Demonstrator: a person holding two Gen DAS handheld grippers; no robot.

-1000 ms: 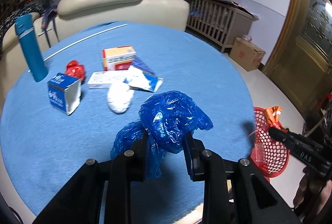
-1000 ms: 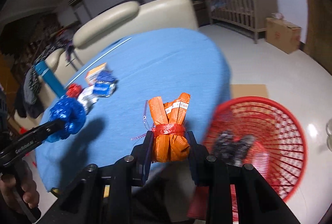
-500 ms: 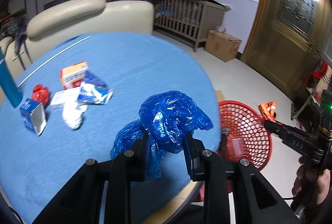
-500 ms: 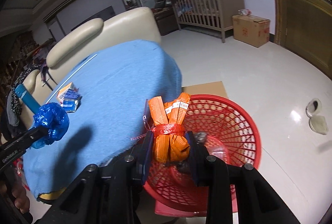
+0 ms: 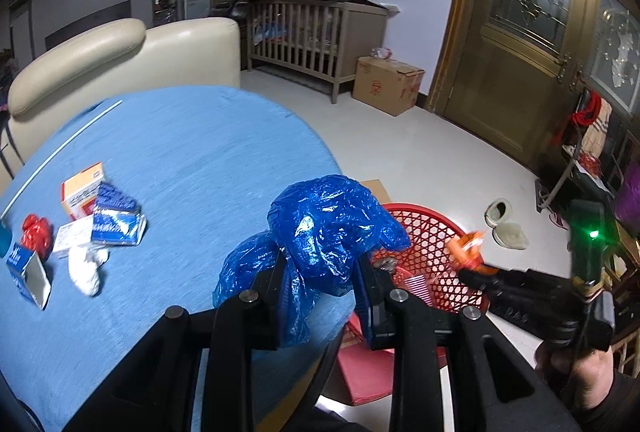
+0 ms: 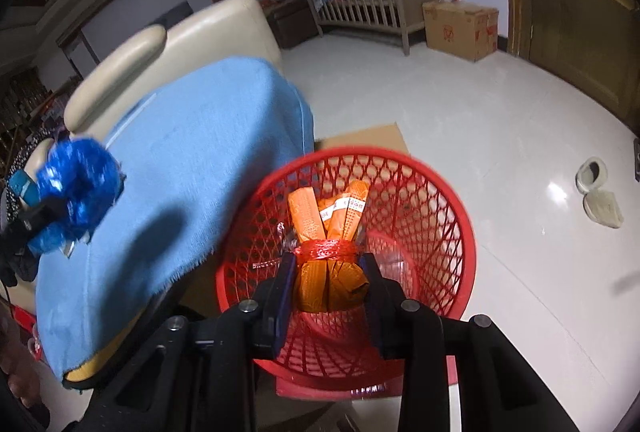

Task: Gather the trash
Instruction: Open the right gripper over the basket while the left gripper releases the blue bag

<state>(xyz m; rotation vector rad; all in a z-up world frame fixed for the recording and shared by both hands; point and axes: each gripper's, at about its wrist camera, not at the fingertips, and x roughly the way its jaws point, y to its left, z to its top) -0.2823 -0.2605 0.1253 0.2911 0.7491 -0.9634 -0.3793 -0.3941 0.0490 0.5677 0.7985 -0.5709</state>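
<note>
I see a glossy, crinkled blue plastic bag (image 5: 332,228) at the centre of my left view, over a plain sky-blue tablecloth (image 5: 192,160). In my right view an orange packet (image 6: 328,252) banded in red sits low centre against the red lattice-patterned basket (image 6: 436,192). Both grippers' fingers (image 5: 264,296) are black.

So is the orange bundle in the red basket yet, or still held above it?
Still held: the orange bundle sits between the right gripper fingers, over the red basket opening, not resting inside.
</note>
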